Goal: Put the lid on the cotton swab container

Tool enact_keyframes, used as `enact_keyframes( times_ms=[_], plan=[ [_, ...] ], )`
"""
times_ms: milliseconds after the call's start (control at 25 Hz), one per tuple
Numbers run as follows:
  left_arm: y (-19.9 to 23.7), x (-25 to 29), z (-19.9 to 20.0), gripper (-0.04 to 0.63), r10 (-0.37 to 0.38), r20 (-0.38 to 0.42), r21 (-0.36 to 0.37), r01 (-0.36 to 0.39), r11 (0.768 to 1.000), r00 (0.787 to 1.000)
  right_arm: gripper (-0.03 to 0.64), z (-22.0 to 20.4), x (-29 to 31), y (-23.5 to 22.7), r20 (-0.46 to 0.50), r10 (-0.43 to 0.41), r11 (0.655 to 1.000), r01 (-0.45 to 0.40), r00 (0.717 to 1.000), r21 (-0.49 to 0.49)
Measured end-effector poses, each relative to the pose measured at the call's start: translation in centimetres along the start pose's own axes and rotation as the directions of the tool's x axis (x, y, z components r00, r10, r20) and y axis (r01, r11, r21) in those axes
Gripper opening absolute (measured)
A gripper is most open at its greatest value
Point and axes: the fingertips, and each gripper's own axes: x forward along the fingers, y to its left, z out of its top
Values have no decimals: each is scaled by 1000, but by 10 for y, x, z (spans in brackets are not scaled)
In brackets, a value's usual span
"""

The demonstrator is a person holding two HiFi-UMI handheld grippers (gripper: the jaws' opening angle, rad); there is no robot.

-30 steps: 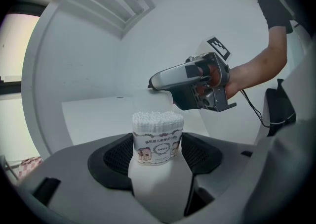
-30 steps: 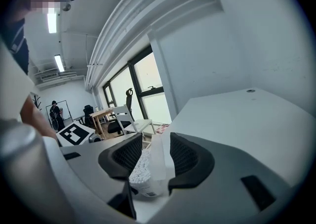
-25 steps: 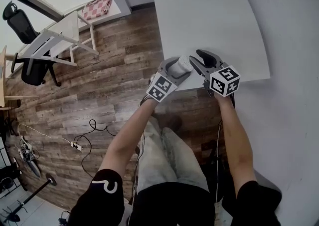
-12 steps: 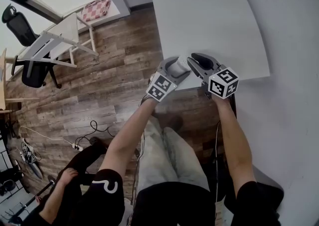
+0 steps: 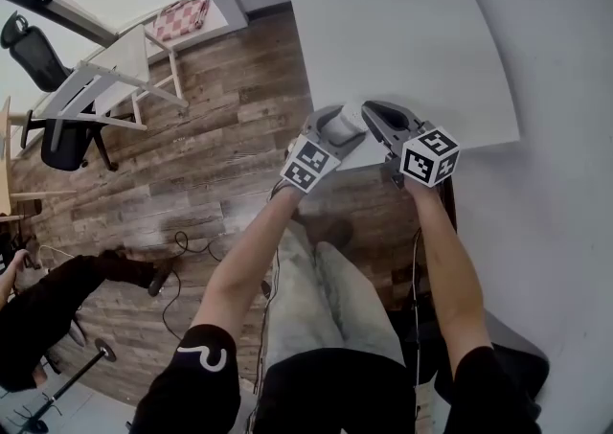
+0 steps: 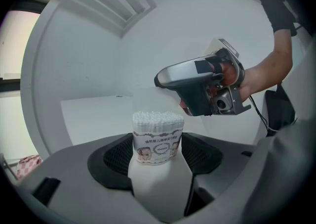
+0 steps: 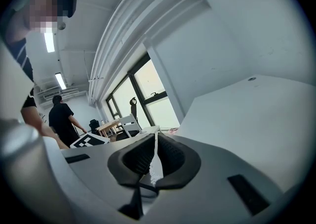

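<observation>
My left gripper holds the cotton swab container upright between its wide-set pads, and the white swab tips show at the top. A clear lid hovers faintly just over the swabs. From the right, my right gripper reaches in to the lid. Its jaws are closing, and in the right gripper view a thin clear edge of the lid is pinched between the pads of the right gripper. Seen from the head view, both the left gripper and the right gripper meet above the table's near edge.
The white table stretches away from the grippers, with a white wall on its right. Wooden floor, a small white desk and a black office chair lie to the left. A person crouches at the lower left, and another person stands far off.
The right gripper's jaws have closed from wide open to almost together beside the container. The person on the floor has moved to the left. The left gripper has stayed still.
</observation>
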Motion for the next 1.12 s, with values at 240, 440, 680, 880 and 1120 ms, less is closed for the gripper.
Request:
enact_keyframes(
  times_ms=[240,440,680,880,1120],
  plan=[
    [0,3,-1,311,1,0,0,-1,1000,1000,26,-5,-1,-1,4,23,998,-23,1000,60],
    [1,1,0,311,1,3,-2,-1,1000,1000,25,-7,1,2,16,38,992,-39,999,120],
    [2,1,0,310,2,5,-4,-2,1000,1000,21,-14,6,5,-25,2,999,-1,1000,54],
    [0,1,1,308,0,6,-4,0,1000,1000,12,-24,8,2,-84,-51,999,49,995,-25],
    [1,2,-2,308,-1,6,-3,1,1000,1000,12,-29,10,1,-84,-69,997,65,994,-45]
  ],
)
